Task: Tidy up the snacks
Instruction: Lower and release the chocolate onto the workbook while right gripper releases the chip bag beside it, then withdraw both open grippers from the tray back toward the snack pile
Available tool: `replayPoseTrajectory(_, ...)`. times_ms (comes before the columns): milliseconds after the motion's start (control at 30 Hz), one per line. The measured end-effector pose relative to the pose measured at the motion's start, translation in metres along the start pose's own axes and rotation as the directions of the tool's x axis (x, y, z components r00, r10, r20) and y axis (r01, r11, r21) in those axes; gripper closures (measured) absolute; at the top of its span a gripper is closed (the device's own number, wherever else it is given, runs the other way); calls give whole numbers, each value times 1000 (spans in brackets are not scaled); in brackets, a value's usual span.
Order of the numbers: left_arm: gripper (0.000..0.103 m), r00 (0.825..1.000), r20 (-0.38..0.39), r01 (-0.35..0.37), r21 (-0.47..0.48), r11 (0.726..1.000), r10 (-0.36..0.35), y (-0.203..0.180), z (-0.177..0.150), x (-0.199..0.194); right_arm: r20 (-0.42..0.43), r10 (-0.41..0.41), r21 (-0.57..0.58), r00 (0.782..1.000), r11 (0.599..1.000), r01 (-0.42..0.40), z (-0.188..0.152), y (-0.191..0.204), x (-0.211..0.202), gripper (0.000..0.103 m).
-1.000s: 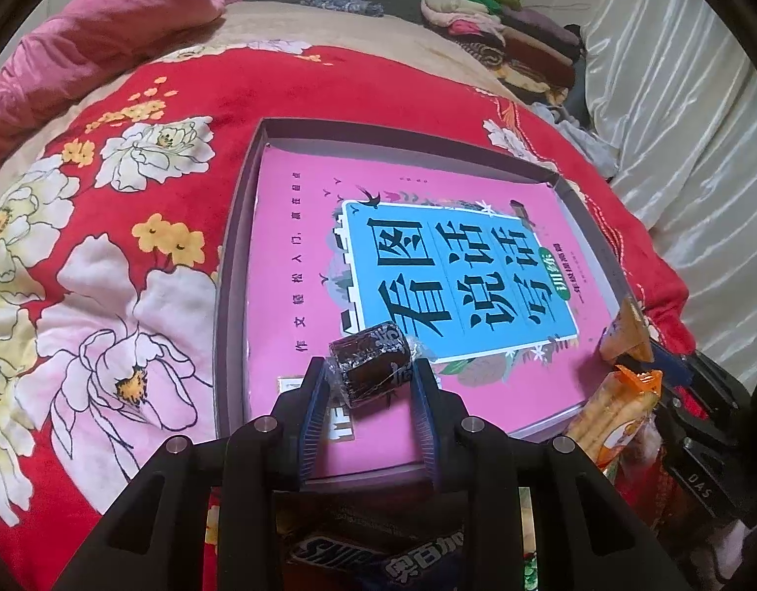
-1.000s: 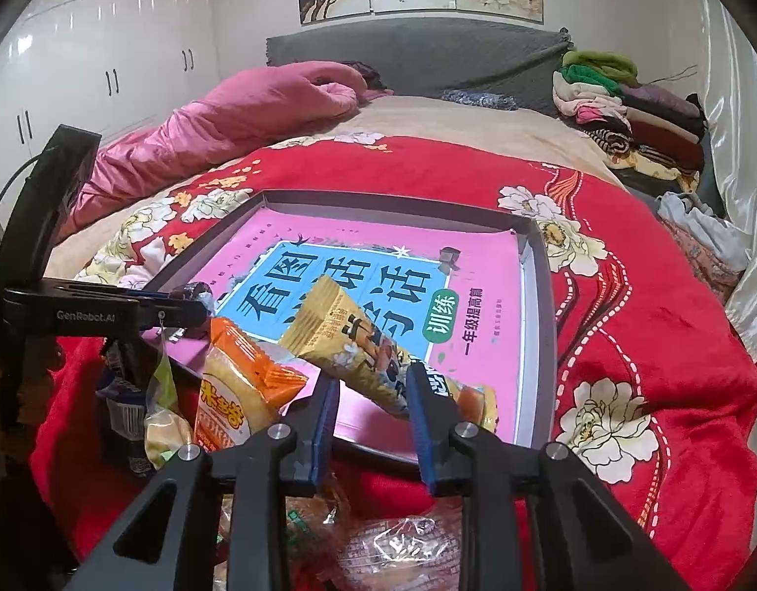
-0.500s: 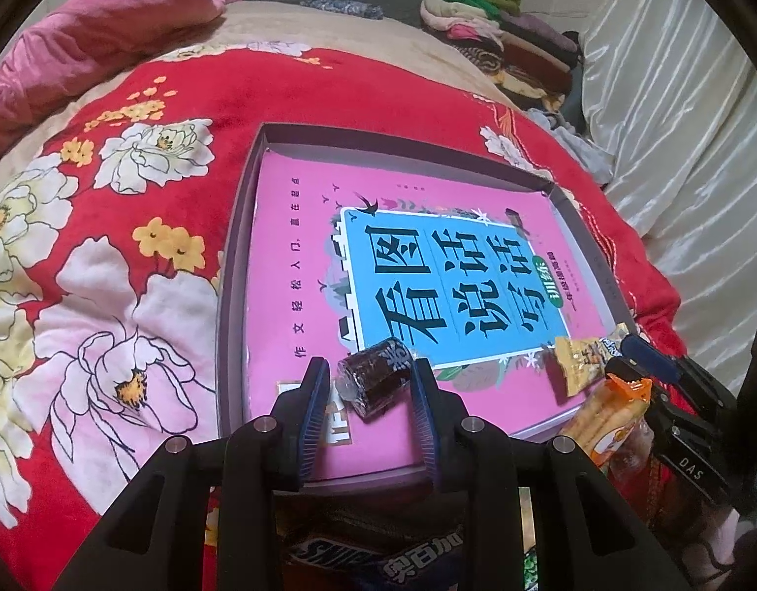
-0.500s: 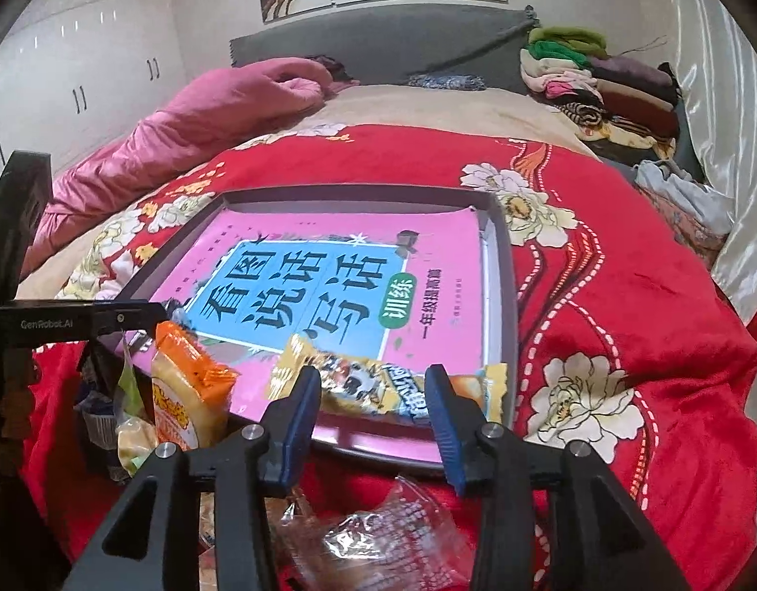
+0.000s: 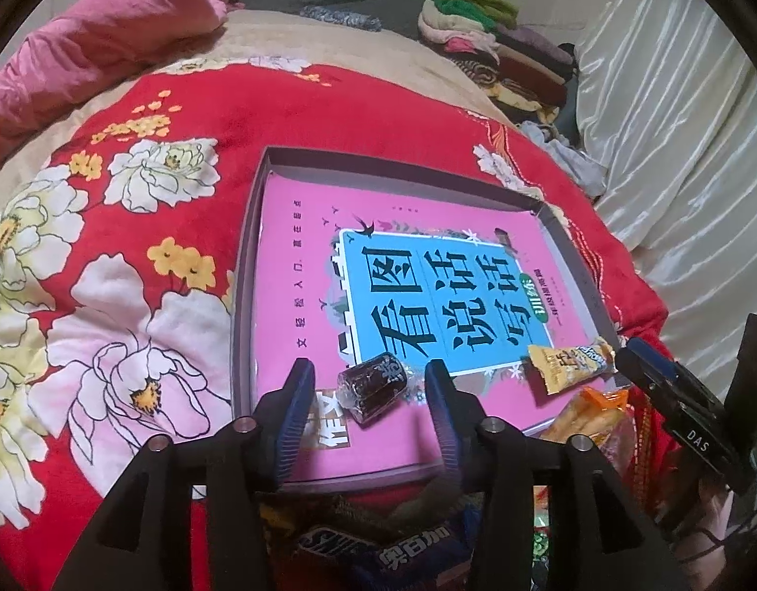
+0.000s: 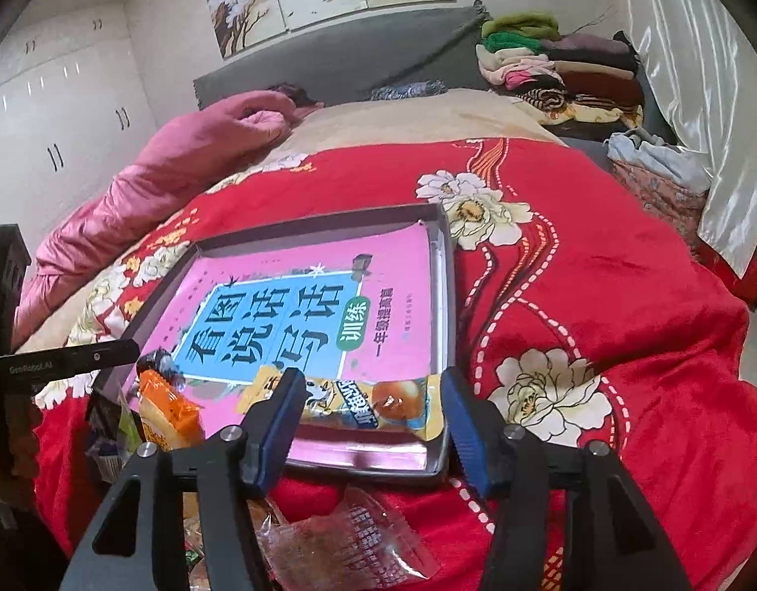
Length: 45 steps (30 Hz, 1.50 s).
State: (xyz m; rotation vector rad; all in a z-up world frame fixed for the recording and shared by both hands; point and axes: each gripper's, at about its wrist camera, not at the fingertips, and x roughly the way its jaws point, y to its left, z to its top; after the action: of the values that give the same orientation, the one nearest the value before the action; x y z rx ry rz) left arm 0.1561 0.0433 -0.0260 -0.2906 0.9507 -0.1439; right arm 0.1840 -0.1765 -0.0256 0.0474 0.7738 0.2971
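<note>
A grey tray (image 5: 245, 266) lined with a pink and blue book cover lies on the red flowered bedspread; its rim also shows in the right wrist view (image 6: 445, 266). My left gripper (image 5: 368, 384) is open, its jaws apart on either side of a dark wrapped cake (image 5: 373, 386) lying in the tray's near part. My right gripper (image 6: 371, 399) is open around a yellow snack packet (image 6: 359, 401) that lies flat on the tray's near edge. The packet also shows in the left wrist view (image 5: 570, 362).
An orange snack bag (image 6: 164, 411) stands at the tray's near left corner. More wrapped snacks (image 6: 349, 537) lie in a pile below the grippers, among them a dark bar (image 5: 378, 544). A pink quilt (image 6: 147, 182) and folded clothes (image 6: 555, 74) lie at the far end.
Both grippers lowered their snacks into the tray and opened. The dark cake and the yellow packet now lie released on the book cover.
</note>
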Motion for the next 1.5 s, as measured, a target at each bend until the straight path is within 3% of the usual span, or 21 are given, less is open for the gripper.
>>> replayPoseTrajectory(500,28,999,48,12,15,1000,-13,1,-1,-30,56,23,-8,998,1000,-22,6,5,-13,36)
replayPoseTrajectory(1500,25,999,28,-29,7,1000,29,-10,-36,-50,99,23,-63,995,998,-17,4,15,-37,26)
